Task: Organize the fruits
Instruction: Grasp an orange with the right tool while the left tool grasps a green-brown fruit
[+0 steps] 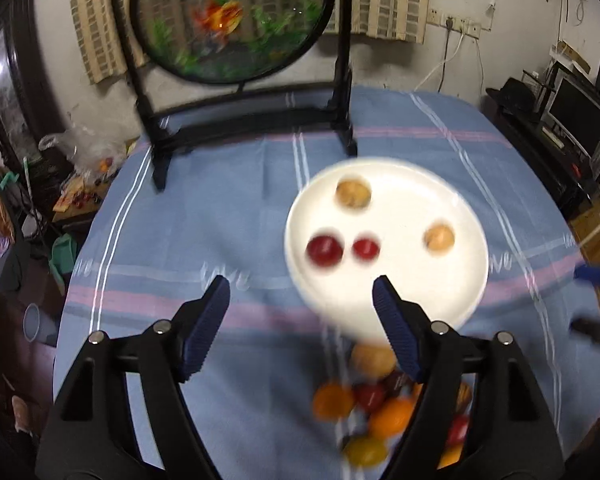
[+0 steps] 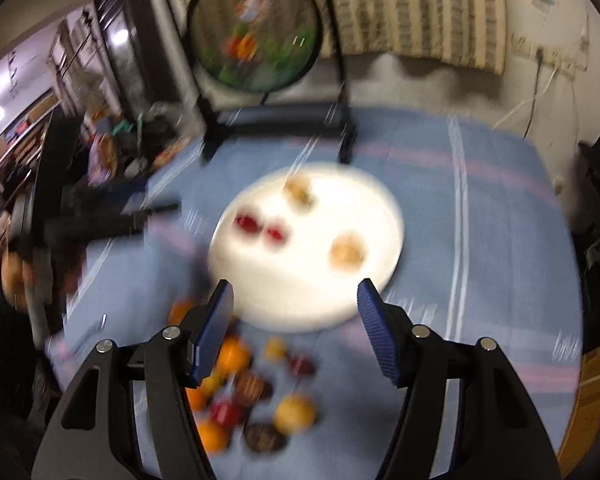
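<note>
Both views motion-blurred, right wrist view more so.

Left wrist view: left gripper (image 1: pixel 301 292) at lower centre, fingers (image 1: pixel 204 324) spread wide, nothing between them. White plate (image 1: pixel 400 280) at centre right on blue striped tablecloth (image 1: pixel 204 220) covering the tabletop. On plate: two red fruits (image 1: pixel 325 251) side by side at left, one tan fruit (image 1: pixel 353 193) toward the upper edge, another tan fruit (image 1: pixel 439 238) at right. Loose fruit pile (image 1: pixel 364 404) on the cloth at lower centre, just below the plate: orange, red, yellow and tan pieces, partly hidden behind the right-hand finger. Round goldfish screen (image 1: pixel 232 20) on black stand at upper centre, behind the plate.

Right wrist view: right gripper (image 2: pixel 295 300) at lower centre, fingers (image 2: pixel 216 332) spread, empty. Same plate (image 2: pixel 300 300) at centre with the four fruits. Pile (image 2: pixel 252 392) at lower left of centre, orange, red, yellow and dark pieces, apart from both fingers. Dark blurred shape at left edge, not identifiable.
</note>
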The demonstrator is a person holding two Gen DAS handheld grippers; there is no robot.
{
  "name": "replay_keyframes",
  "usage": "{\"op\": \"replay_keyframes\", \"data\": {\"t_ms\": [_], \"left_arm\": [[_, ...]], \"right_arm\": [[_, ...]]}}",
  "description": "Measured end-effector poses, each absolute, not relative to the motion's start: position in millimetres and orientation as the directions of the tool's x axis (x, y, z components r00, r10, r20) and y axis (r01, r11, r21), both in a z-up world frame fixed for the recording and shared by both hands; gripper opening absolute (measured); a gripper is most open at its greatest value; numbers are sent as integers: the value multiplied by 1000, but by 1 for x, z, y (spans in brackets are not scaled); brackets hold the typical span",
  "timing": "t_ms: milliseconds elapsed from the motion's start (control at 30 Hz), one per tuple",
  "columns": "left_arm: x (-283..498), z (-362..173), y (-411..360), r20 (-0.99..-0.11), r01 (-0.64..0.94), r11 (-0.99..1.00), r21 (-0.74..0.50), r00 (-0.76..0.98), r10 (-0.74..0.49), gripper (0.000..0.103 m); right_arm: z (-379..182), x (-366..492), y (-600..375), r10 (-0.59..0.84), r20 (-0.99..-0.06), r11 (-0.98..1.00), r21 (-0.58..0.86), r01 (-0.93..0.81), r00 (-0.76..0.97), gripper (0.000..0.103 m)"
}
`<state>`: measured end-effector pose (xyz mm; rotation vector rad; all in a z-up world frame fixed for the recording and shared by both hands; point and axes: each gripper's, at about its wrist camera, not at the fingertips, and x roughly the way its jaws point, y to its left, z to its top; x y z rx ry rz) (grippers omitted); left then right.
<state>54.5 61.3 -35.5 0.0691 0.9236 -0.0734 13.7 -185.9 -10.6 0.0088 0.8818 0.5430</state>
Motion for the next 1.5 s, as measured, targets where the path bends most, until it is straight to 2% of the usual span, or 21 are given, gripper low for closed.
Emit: {"op": "replay_keyframes", "data": {"t_ms": [167, 233, 433, 633, 700, 767, 1000, 1233, 1333, 1400, 1500], "left_arm": [[-1, -74, 81, -860, 113, 993, 41, 509, -22, 76], [-21, -92, 86, -885, 118, 993, 12, 463, -44, 76], [-50, -112, 89, -904, 138, 990, -41, 417, -96, 76], [-59, -113, 87, -903, 147, 988, -54, 414, -111, 76], [-62, -115, 82, -904, 168, 984, -50, 411, -116, 76], [-61, -116, 77, -905, 184, 982, -49, 409, -122, 76], [-55, -133, 47, -900, 295, 953, -70, 393, -188, 76], [-32, -157, 40, -905, 331, 938, -102, 361, -226, 76], [-28, -158, 36, -900, 346, 932, -107, 365, -239, 69], [-25, -157, 33, -897, 357, 927, -118, 363, -254, 61], [-23, -156, 29, -895, 387, 909, -153, 336, -293, 40]], "right_arm": [[-73, -70, -165, 454, -825, 823, 243, -513, 337, 65], [-93, -88, -155, 459, -846, 811, 274, -516, 272, 65], [-123, -96, -120, 434, -866, 811, 256, -526, 249, 65], [-133, -86, -107, 423, -873, 817, 250, -519, 245, 63], [-136, -84, -104, 410, -878, 818, 233, -527, 248, 47], [-138, -81, -102, 397, -882, 818, 214, -535, 253, 41], [-130, -77, -126, 426, -873, 838, 283, -466, 237, 40], [-133, -80, -144, 415, -878, 869, 306, -388, 237, 40], [-133, -82, -142, 416, -877, 873, 313, -373, 238, 40], [-133, -81, -141, 413, -878, 876, 311, -369, 241, 40], [-133, -82, -142, 413, -879, 878, 314, -362, 240, 40]]}}
